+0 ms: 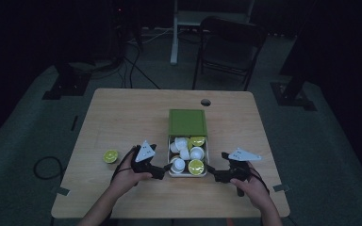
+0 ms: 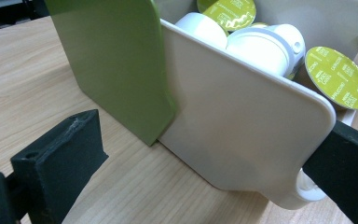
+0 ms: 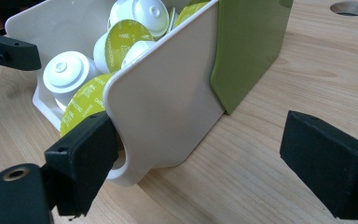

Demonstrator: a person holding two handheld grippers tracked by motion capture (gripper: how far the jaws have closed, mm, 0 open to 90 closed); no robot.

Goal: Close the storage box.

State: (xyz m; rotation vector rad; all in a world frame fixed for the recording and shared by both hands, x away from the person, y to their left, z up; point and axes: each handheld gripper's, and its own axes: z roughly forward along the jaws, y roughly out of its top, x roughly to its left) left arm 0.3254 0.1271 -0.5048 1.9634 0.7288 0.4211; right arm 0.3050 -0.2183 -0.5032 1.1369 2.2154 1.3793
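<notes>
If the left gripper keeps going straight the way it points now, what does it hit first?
Probably the white drawer's side wall, which lies straight ahead between the left gripper's open jaws. One jaw already sits by the drawer's front corner, though depth is hard to judge.

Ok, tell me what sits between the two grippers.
Between the left gripper and the right gripper sits the white drawer of coffee capsules, pulled out of its green box, seen in the high view.

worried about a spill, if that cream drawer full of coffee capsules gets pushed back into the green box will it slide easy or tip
The drawer looks like stiff, smooth plastic lying flat on the wooden table, so it probably slides without tipping. The capsules are heaped loosely above its wall, so a jerk could shift them or jam one against the green box.
</notes>
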